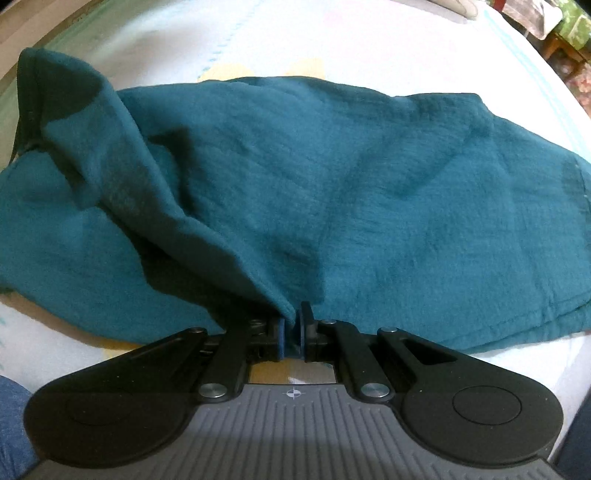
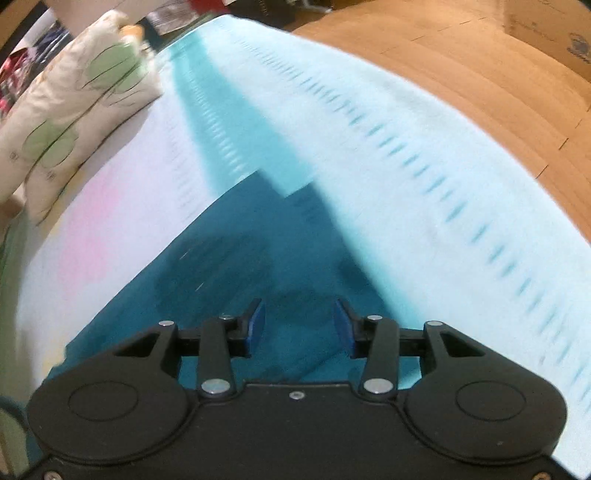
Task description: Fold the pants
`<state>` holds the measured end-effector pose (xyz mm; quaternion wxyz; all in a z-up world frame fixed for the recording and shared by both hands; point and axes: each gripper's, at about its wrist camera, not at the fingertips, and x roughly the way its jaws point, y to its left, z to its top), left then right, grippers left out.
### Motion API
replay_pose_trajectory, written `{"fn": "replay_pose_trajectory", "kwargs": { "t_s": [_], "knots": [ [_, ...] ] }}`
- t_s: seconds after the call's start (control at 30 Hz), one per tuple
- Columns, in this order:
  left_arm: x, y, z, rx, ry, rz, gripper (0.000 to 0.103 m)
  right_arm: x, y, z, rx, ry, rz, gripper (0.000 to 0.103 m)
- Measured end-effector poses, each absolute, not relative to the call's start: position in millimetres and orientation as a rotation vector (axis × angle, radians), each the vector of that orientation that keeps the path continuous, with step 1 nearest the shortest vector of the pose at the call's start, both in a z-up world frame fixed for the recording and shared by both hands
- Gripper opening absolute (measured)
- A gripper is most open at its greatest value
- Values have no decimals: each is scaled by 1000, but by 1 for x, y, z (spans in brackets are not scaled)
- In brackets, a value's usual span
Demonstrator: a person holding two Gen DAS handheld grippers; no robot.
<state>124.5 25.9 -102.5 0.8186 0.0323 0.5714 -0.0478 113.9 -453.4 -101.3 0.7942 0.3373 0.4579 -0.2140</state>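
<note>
Teal pants (image 1: 332, 206) lie spread across a pale bed sheet (image 1: 258, 44), with a thick ridge of bunched cloth running from the upper left down to my left gripper (image 1: 291, 325). That gripper is shut on the near edge of the pants, the cloth pinched between its blue pads. In the right wrist view a corner of the same teal pants (image 2: 236, 266) lies flat on the sheet. My right gripper (image 2: 299, 325) hovers over it with its fingers apart and nothing between them. The picture there is blurred by motion.
A pillow with green patches (image 2: 74, 110) lies at the upper left of the right wrist view. The sheet's turquoise stripe (image 2: 240, 122) runs away from me. Brown flooring (image 2: 480, 74) and a cardboard box (image 2: 554, 33) lie beyond the bed edge. Blue denim (image 1: 11, 424) shows at lower left.
</note>
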Motion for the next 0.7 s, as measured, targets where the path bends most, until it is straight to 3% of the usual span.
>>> {"fn": "replay_pose_trajectory", "kwargs": {
  "t_s": [0.53,0.57,0.6,0.63,0.7],
  "knots": [
    [126,13,-111,134,1213,-99,7,130,-455,-153,660,1058,-337,52],
    [126,12,-111,120,1219,-98,7,132,-453,-150,654,1056,-328,45],
    [127,13,-111,105,1227,-97,7,134,-451,-146,651,1049,-308,23],
    [130,15,-111,91,1233,-96,7,135,-448,-139,653,1048,-287,13],
    [133,17,-111,70,1244,-98,7,138,-440,-121,659,1022,-255,13]
  ]
}}
